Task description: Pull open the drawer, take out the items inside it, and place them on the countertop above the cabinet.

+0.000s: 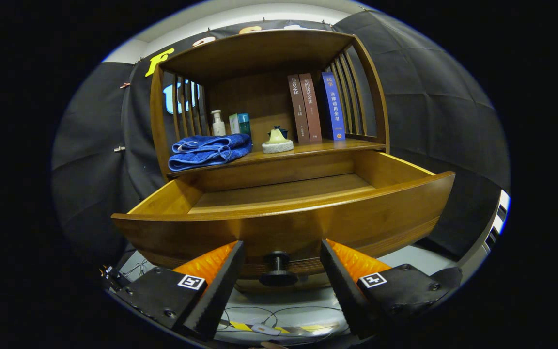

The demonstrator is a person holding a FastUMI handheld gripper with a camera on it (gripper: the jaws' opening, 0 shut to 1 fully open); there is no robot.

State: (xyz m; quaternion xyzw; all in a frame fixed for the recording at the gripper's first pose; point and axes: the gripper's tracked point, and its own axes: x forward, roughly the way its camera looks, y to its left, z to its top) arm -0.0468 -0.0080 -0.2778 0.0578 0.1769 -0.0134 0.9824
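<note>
The wooden drawer (pixel 284 228) stands pulled out toward me, and the part of its floor I can see is bare. Its dark round knob (pixel 278 269) sits between my fingertips, untouched by either. My gripper (pixel 281 252) is open, just in front of the drawer's face. On the countertop (pixel 317 147) above the drawer lie a folded blue towel (pixel 209 150) and a small pale lidded dish (pixel 277 143). The near strip of the drawer's inside is hidden behind its front panel.
At the back of the shelf stand a white pump bottle (pixel 218 123), a teal box (pixel 243 123) and three upright books (pixel 315 106). Slatted wooden sides close the shelf left and right. Cables and a yellow-black strip (pixel 269 327) lie on the pale floor below.
</note>
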